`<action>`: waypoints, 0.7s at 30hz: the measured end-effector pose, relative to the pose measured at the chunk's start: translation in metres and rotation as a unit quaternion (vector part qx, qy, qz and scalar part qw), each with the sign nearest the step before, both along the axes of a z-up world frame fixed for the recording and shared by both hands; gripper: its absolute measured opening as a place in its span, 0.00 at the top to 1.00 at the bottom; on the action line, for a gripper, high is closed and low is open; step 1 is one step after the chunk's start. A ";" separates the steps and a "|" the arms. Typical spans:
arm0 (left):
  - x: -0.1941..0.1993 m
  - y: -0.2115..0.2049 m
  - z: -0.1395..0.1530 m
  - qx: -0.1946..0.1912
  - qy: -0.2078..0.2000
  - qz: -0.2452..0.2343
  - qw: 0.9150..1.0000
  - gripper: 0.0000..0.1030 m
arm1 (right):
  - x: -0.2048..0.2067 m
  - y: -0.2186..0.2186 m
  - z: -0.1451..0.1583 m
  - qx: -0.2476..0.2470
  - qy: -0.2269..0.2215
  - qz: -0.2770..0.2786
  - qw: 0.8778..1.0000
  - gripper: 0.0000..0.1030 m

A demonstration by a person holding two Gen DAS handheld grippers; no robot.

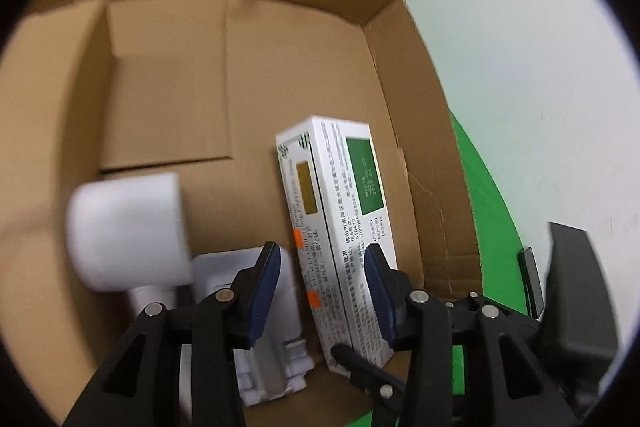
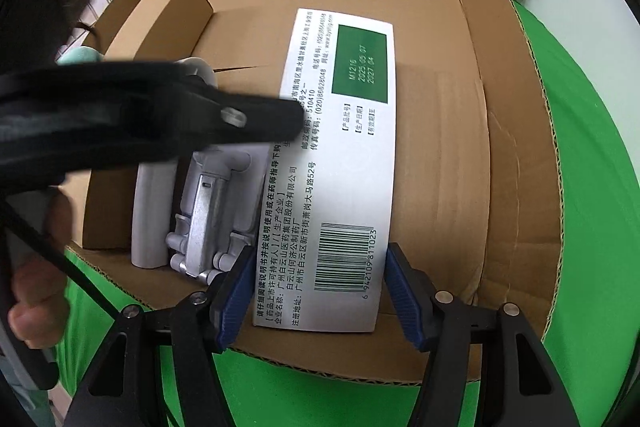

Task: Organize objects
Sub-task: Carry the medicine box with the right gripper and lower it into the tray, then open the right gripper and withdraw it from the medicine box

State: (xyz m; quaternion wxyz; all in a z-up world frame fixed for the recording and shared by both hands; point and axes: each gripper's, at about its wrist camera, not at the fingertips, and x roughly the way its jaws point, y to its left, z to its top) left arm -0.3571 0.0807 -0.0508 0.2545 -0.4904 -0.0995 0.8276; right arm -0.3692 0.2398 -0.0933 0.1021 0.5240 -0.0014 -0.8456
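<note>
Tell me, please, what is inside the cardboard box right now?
Inside the cardboard box lie a white medicine carton and, left of it, a white-grey plastic gadget. The left claw hides part of that gadget.

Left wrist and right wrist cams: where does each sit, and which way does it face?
Left wrist: on the left gripper, looking down into the cardboard box at the medicine carton.
Right wrist: on the right gripper, above the carton's barcode end; a hand shows at left.
Shared: carton, box, white device, green cloth.
</note>
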 end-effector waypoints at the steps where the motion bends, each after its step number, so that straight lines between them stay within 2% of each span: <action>1: 0.006 -0.005 0.005 -0.004 0.011 0.005 1.000 0.58 | -0.001 -0.001 0.000 0.001 0.000 -0.003 1.000 0.41; 9: 0.040 -0.047 0.023 -0.017 0.054 0.040 0.998 0.58 | -0.001 -0.009 0.001 0.008 -0.006 -0.010 1.000 0.39; 14: 0.050 -0.064 0.030 -0.037 0.076 0.064 0.994 0.58 | 0.008 -0.012 0.018 0.018 0.023 -0.013 0.999 0.32; 15: 0.055 -0.066 0.033 -0.047 0.088 0.070 0.993 0.58 | 0.012 -0.013 0.023 0.012 0.033 -0.011 0.999 0.28; 16: 0.059 -0.070 0.036 -0.057 0.098 0.076 0.991 0.56 | 0.016 -0.013 0.028 0.003 0.046 -0.009 0.999 0.19; 17: 0.061 -0.069 0.038 -0.073 0.114 0.086 0.987 0.49 | 0.023 -0.014 0.035 -0.007 0.065 -0.006 0.998 0.15; 18: 0.069 -0.070 0.042 -0.092 0.141 0.102 0.981 0.45 | 0.027 -0.013 0.041 -0.016 0.085 -0.002 0.996 0.05; 19: 0.075 -0.071 0.044 -0.102 0.162 0.113 0.975 0.35 | 0.026 -0.008 0.042 -0.023 0.105 0.001 0.994 0.01; 20: 0.086 -0.075 0.049 -0.113 0.186 0.128 0.968 0.22 | 0.037 -0.008 0.045 -0.027 0.125 0.004 0.992 0.01; 21: 0.096 -0.076 0.051 -0.124 0.211 0.148 0.958 0.18 | 0.051 -0.022 0.048 -0.028 0.141 0.006 0.990 0.01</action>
